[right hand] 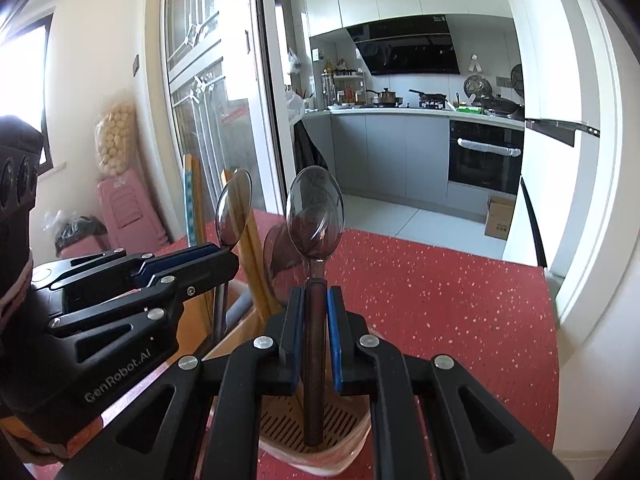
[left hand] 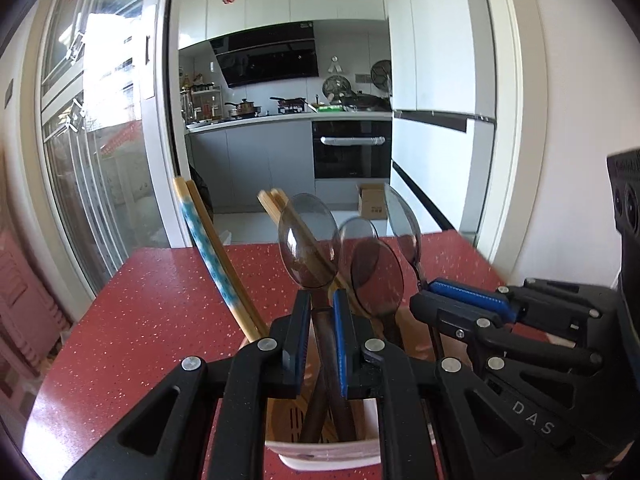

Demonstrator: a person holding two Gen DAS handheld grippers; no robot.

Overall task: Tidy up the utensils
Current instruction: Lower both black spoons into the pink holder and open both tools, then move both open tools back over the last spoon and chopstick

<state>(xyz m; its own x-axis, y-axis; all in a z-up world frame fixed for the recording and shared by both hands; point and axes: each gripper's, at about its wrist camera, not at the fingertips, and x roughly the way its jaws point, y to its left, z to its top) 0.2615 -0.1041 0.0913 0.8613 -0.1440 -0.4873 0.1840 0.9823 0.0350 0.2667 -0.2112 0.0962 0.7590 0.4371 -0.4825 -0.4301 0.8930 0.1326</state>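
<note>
Holding spoons upright in the holder (right hand: pixel 320 436) on the tabletop (right hand: pixel 440 300).
My right claw (right hand: pixel 314 336) pinches one spoon (right hand: pixel 314 216); my left claw (left hand: pixel 322 340) seemingly pinches another (left hand: pixel 308 240). Crowded claws could tip everything.

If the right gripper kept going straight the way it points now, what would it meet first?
The right gripper is closed on a spoon handle above the utensil holder. Straight ahead sits that spoon's bowl, already held. Beyond it only the red table shows, probably passing below, though depth is unclear.
</note>
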